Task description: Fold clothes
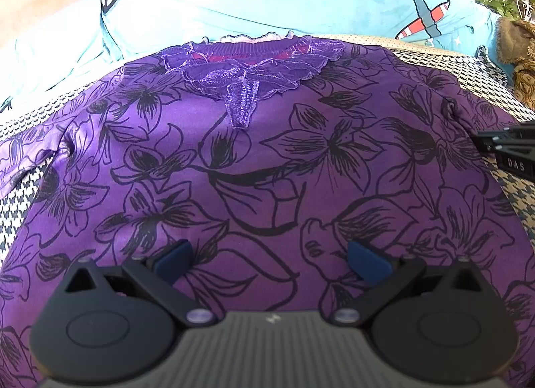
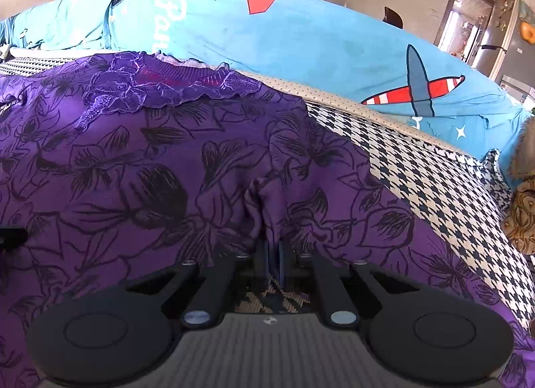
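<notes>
The left gripper (image 1: 269,259) hovered wide open above the purple floral top (image 1: 267,170), which spread ahead of it. The right gripper (image 2: 272,252) was pinched tight on a fold of that top.

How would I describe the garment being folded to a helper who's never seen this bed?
Find the turquoise bedding with the plane print; before it lies a houndstooth cover. Spread on that is the purple top, the only piece with black outlined flowers and a lace collar.
</notes>
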Motion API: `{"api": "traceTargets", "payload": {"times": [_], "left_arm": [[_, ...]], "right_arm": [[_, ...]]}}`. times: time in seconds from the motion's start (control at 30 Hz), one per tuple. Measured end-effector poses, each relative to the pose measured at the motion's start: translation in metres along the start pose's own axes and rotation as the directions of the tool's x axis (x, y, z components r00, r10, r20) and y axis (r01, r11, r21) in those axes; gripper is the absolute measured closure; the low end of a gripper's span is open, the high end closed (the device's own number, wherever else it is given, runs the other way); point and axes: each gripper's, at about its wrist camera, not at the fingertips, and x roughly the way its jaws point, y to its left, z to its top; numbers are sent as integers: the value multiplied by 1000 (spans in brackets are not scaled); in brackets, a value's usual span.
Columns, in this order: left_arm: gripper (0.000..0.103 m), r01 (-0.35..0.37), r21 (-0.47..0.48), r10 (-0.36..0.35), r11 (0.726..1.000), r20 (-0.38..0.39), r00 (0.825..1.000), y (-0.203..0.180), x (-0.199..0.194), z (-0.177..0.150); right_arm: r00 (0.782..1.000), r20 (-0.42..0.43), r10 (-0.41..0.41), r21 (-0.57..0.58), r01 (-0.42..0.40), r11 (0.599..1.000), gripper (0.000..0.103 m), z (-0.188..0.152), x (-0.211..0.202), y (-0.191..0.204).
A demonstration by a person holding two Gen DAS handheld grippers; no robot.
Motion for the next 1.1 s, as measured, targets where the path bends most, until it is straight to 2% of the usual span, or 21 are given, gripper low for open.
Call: {"api": "traceTargets", "payload": {"times": [0.17,0.27,0.33,0.47,0.57,0.67,0.77,0.83,0.9,0.97,1.1], "left_arm": [[0,-2,8,2,1000,5,1000,-1,0,0],[0,-3,11,3,1000,9,1000,-1,0,-1],[0,-4,13,4,1000,11,1000,-1,0,-2],[0,-7,15,7,1000,14,1000,-2,0,-2],[0,-8,16,8,1000,15,1000,-2,0,-2],[0,-8,17,8,1000,15,1000,-2,1,-2],[0,-9,17,9,1000,15,1000,-2,1,-2],[0,-9,18,8,1000,14,1000,-2,1,-2],[0,-8,18,8,1000,14,1000,-2,0,-2],[0,-8,19,8,1000,15,1000,-2,0,-2],[0,-6,21,5,1000,16,1000,-1,1,-2]], "right_arm": [[999,-8,37,22,-37,999,83,-2,-10,-3],[996,22,86,90,-87,992,83,-1,-23,-13],[996,50,73,145,-79,986,80,-1,-30,-22],[997,59,-43,270,26,963,78,-1,-38,-44],[988,30,-151,360,130,924,77,-3,-40,-63],[966,-39,-255,452,245,858,76,-9,-39,-83],[938,-130,-321,521,339,783,75,-19,-39,-105],[924,-163,-347,535,378,755,75,-25,-40,-113],[917,-184,-353,542,394,742,74,-29,-40,-117],[911,-205,-358,547,410,730,69,-34,-40,-121],[905,-240,-350,566,424,708,68,-40,-39,-129]]}}
